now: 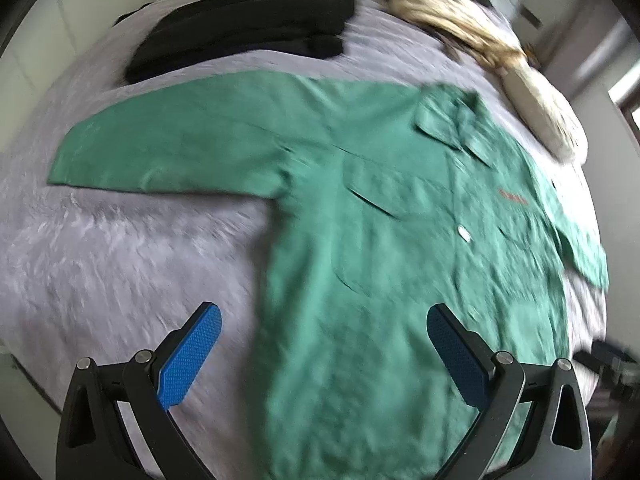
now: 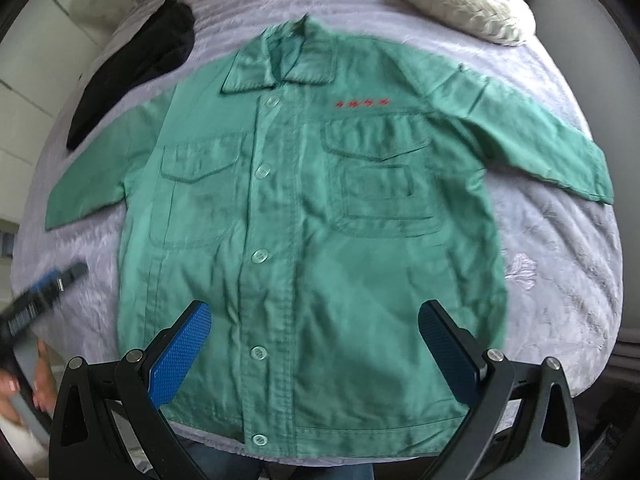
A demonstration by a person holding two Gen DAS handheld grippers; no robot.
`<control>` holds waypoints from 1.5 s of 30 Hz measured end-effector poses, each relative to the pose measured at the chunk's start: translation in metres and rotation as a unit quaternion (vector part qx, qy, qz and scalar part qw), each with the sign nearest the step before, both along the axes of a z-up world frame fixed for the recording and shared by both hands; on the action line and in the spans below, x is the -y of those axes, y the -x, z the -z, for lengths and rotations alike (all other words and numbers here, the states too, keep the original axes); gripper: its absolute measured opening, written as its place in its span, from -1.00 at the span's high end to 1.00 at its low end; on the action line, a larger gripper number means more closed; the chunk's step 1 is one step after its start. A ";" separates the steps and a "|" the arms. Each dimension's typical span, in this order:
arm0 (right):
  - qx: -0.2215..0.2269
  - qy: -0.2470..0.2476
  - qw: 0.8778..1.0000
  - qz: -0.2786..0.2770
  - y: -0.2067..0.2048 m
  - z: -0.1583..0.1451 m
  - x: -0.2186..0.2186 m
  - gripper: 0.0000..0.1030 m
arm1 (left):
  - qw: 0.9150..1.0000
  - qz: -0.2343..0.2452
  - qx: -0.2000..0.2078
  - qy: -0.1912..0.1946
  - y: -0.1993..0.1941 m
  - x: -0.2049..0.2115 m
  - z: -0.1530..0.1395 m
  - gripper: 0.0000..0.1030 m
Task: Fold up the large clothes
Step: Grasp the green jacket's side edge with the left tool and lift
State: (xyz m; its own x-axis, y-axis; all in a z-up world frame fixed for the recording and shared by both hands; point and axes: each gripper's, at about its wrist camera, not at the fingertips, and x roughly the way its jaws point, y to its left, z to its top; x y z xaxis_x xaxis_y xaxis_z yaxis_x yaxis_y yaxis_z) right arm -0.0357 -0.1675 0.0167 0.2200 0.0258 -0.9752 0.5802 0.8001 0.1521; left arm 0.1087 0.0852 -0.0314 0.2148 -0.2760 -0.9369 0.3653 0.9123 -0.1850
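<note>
Right gripper (image 2: 314, 354): released, blue pads spread wide, holding nothing; it hangs over the jacket's lower front, near the hem.
Left gripper (image 1: 324, 354): released as well, jaws wide, nothing between them; it hangs over the jacket's side edge, one pad above bare bedspread, the other above green cloth. In the right view it shows as a blurred dark and blue shape (image 2: 44, 296) off to the left of the right gripper.
Hand (image 2: 28, 384): at the lower left of the right view, fingers wrapped on the left gripper's handle.
Jacket (image 2: 304, 216): green, lying flat and front-up on the bedspread just ahead of both grippers, buttoned, both sleeves spread out to the sides, collar at the far end.
Buttons (image 2: 259, 257): a pale row down the placket, running away from the right gripper.
Pockets (image 2: 384, 176): two flap chest pockets, one each side of the placket.
Red marks (image 2: 362, 103): small row above the far right pocket.
Bedspread (image 1: 120, 248): grey, textured, under everything.
Black garment (image 1: 248, 28): beyond the jacket's sleeve, far left, apart from the jacket.
Pillow (image 2: 464, 4): pale, furry, far right.
</note>
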 end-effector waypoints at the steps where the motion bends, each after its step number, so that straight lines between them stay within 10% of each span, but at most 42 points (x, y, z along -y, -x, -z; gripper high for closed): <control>1: -0.006 -0.001 1.000 -0.004 -0.004 0.005 -0.006 -1.00 | 1.000 -0.014 0.002 0.008 -0.012 -0.010 0.004 -1.00; 11: -0.040 -0.021 0.997 -0.063 -0.058 0.069 -0.073 -1.00 | 0.978 -0.200 0.021 0.050 -0.157 -0.133 0.077 -1.00; 18: -0.068 -0.033 0.993 -0.086 -0.081 0.112 -0.101 -1.00 | 0.965 -0.252 0.004 0.075 -0.212 -0.159 0.126 -1.00; 20: -0.067 -0.034 0.993 -0.091 -0.085 0.118 -0.106 -1.00 | 0.964 -0.249 0.030 0.092 -0.216 -0.159 0.119 -0.72; 24: -0.057 -0.036 0.994 -0.091 -0.091 0.126 -0.115 -1.00 | 0.965 -0.219 0.055 0.131 -0.222 -0.156 0.108 0.86; 34: -0.029 -0.050 0.997 -0.055 -0.073 0.127 -0.080 -1.00 | 0.969 -0.087 0.172 0.155 -0.196 -0.090 0.017 0.92; 40: 0.024 -0.051 0.998 -0.009 -0.051 0.115 -0.033 -1.00 | 0.957 0.071 0.200 0.196 -0.143 0.049 -0.042 0.92; 45: 0.040 -0.040 0.997 0.044 -0.019 0.116 0.032 -1.00 | 0.953 0.192 0.179 0.148 -0.082 0.184 -0.011 0.91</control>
State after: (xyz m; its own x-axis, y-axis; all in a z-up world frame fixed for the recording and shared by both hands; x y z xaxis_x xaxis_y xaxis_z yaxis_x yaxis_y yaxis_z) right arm -0.0164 -0.1999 -0.0995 0.3025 0.0795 -0.9498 0.6309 0.7303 0.2620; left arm 0.1906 -0.0993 -0.0201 0.3367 -0.6404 -0.6903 0.7500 0.6256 -0.2146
